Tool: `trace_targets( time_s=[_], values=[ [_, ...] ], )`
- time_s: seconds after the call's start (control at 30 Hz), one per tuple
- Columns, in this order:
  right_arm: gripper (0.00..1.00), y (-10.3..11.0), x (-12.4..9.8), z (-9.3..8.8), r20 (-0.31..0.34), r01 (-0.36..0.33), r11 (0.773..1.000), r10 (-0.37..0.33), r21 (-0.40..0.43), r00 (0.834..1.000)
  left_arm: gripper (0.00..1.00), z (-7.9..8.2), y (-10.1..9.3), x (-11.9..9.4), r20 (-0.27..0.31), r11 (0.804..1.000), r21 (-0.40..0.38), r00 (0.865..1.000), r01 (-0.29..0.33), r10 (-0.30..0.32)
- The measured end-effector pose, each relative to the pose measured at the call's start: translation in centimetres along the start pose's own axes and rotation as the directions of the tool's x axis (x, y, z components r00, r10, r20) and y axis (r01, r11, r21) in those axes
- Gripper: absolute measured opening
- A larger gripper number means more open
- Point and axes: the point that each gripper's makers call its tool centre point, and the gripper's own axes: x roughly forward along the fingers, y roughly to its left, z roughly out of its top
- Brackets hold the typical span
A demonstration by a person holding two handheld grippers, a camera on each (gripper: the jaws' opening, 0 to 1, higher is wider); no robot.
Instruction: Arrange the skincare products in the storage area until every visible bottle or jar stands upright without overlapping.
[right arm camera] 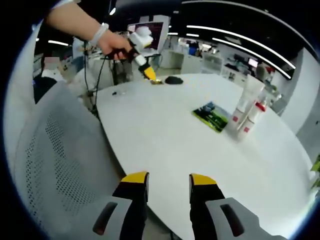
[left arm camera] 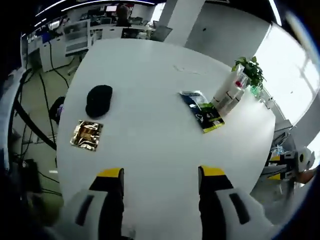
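The skincare products are 2 white tubes with red labels (right arm camera: 246, 116), standing upright and close side by side near the far right part of the white table (right arm camera: 165, 145). In the left gripper view the same tubes (left arm camera: 229, 94) stand at the far right edge, in front of a green potted plant (left arm camera: 250, 70). Whether they touch each other, I cannot tell. Just beside them, on their left, lies a flat dark sachet with a green and blue print (right arm camera: 212, 116), also seen in the left gripper view (left arm camera: 202, 111). Well apart, on the far left of the table, lie a gold foil sachet (left arm camera: 87, 135) and a black round object (left arm camera: 99, 100), perhaps a jar or a cap.

The left gripper (left arm camera: 161, 175) hovers above the near table edge with its jaws wide apart and nothing between them. In the right gripper view this gripper (right arm camera: 146, 70) is held by a hand (right arm camera: 114, 44) over the far end of the table. The right gripper (right arm camera: 169, 181) is also wide and empty, near a grey mesh chair (right arm camera: 60, 155).

By my judgement the tubes already stand correctly, while the flat items are not yet arranged, so most of the work remains.
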Motion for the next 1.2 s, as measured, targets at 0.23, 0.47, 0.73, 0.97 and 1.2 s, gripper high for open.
trace_targets(
  time_s=[0.23, 0.47, 0.73, 0.97, 1.2],
  values=[
    [0.33, 0.2, 0.0, 0.0, -0.012, 0.007, 0.999, -0.008, -0.04, 1.0, 0.53, -8.1, 3.0, -2.7, -0.109, 0.987, 0.133, 0.989, -0.085, 0.1],
    [0.34, 0.3, 0.1, 0.0, -0.021, 0.014, 0.997, -0.016, -0.077, 1.0, 0.54, -11.6, 5.8, -1.4, -0.193, 0.977, 0.201, 0.975, -0.074, 0.114],
    [0.34, 0.1, 0.0, -0.1, -0.027, 0.035, 0.996, -0.038, -0.088, 0.999, 0.57, -10.6, 5.9, 0.0, -0.189, 0.925, 0.375, 0.972, -0.056, 0.136],
    [0.33, 0.3, 0.0, -0.4, -0.038, 0.031, 0.995, -0.035, -0.1, 0.999, 0.52, -11.1, 5.4, 0.4, -0.189, 0.948, 0.315, 0.976, -0.045, 0.109],
    [0.33, 0.0, -0.1, -0.4, -0.032, 0.037, 0.996, -0.04, -0.076, 0.999, 0.33, -11.6, 4.7, 0.1, -0.179, 0.954, 0.294, 0.976, -0.066, 0.123]
  ],
)
